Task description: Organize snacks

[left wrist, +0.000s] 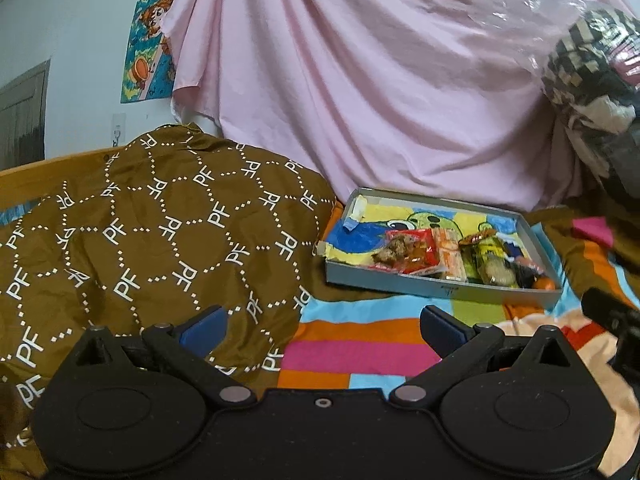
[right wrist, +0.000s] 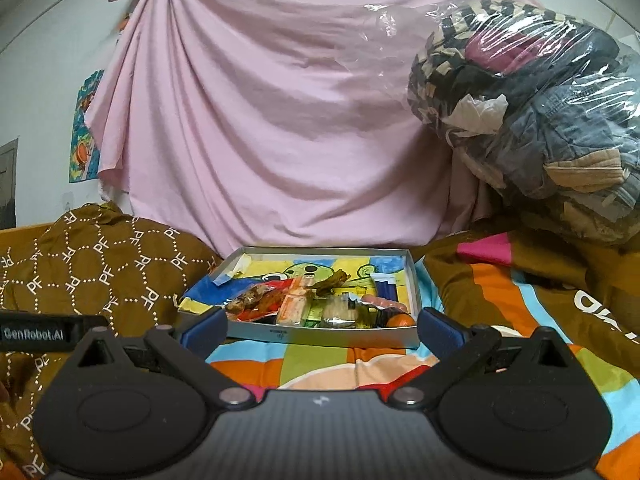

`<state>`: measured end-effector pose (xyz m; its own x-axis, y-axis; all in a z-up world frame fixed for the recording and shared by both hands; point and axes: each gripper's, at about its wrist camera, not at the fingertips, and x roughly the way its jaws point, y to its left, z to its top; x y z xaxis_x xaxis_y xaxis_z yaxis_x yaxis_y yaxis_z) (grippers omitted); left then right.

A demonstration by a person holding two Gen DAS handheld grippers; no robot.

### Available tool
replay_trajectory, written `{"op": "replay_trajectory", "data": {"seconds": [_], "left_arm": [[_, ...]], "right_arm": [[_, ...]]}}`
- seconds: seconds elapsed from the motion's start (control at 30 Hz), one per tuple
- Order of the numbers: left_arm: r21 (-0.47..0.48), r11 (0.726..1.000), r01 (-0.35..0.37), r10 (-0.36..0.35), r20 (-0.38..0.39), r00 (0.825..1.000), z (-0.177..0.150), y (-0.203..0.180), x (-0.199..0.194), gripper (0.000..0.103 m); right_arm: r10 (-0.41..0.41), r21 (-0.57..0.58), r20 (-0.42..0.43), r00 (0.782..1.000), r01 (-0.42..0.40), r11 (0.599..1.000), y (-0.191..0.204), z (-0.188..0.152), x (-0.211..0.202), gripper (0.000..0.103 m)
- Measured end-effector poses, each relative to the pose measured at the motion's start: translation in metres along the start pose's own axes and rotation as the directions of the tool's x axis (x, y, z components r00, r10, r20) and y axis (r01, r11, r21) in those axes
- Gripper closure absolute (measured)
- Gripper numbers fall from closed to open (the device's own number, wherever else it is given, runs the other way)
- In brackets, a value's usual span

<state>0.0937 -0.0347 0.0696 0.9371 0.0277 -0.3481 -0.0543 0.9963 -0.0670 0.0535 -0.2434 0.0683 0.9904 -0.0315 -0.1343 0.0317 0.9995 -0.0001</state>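
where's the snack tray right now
The snack tray lies on the striped blanket straight ahead of the open right gripper; in the left wrist view it sits right of the brown PF pillow.

sheet pink | pillow brown, white PF lattice | blanket multicolour stripes

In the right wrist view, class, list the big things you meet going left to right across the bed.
Brown patterned pillow → grey tray of snacks → striped blanket → clear bag of clothes.

Pink sheet behind; brown pillow; bagged clothes, probably.
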Motion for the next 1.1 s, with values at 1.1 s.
{"op": "replay_trajectory", "data": {"seconds": [1.1], "left_arm": [[0.031, 0.995, 0.092, -0.091, -0.024, 0.996, -0.054, 0.036, -0.026, 0.001]], "right_arm": [[-0.069, 0.063, -0.105, 0.992, 0.076, 0.995, 0.021, -0.043, -0.038, 0.000]]}}
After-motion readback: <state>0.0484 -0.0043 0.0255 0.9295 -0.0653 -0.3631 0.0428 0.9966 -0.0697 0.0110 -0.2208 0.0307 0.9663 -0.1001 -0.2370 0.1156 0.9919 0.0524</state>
